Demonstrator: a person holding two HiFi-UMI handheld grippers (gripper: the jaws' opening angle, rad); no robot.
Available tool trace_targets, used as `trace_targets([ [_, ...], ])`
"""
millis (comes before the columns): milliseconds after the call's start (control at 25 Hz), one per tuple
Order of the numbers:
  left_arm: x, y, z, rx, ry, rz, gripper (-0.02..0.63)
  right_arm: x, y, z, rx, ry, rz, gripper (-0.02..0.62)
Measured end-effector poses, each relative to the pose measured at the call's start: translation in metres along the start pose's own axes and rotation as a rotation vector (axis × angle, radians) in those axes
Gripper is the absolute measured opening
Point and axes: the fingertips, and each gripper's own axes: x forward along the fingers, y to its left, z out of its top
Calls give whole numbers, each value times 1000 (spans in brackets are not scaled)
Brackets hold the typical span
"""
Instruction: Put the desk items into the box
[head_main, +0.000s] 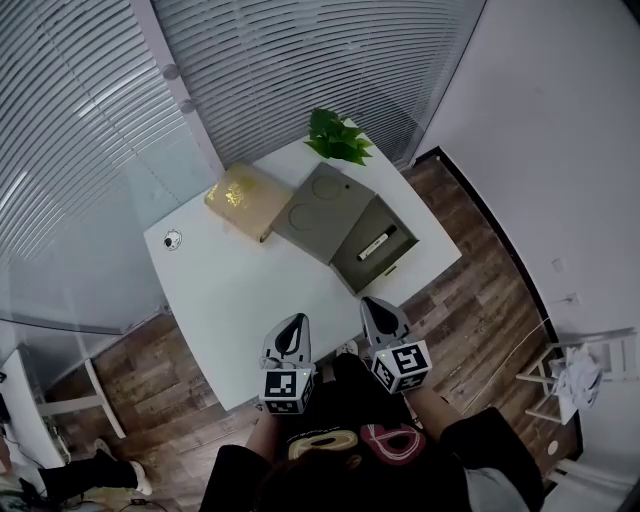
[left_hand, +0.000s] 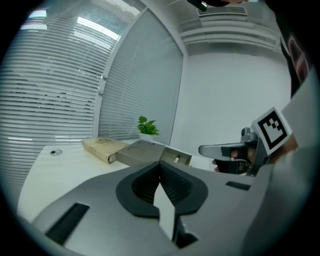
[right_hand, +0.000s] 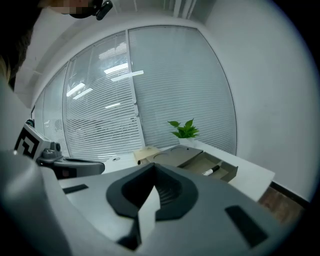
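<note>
Left tongs (head_main: 291, 328), right tongs (head_main: 379, 316): both closed tight, empty, near table (head_main: 230, 285) front edge. Marker (head_main: 377, 243) inside open box (head_main: 350, 266) (lid folded back). Book (head_main: 247, 199) just beside lid.

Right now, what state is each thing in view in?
Box: open, lid folded back flat on the table.
Marker: capped, lying inside the box.
Book: closed, flat on the table beside the lid.
Plant: upright at the table's far edge.
Left tongs: shut, empty.
Right tongs: shut, empty.
</note>
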Motion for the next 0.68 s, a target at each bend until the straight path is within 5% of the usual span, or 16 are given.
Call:
trace_targets([
  [480,-1,8,-1,-17,8,39,17,-11,-4,-11,-4,30,20,6],
  [680,1,-3,-1,30,-21,-22,17,-14,-9,-17,4,48,-5,6],
])
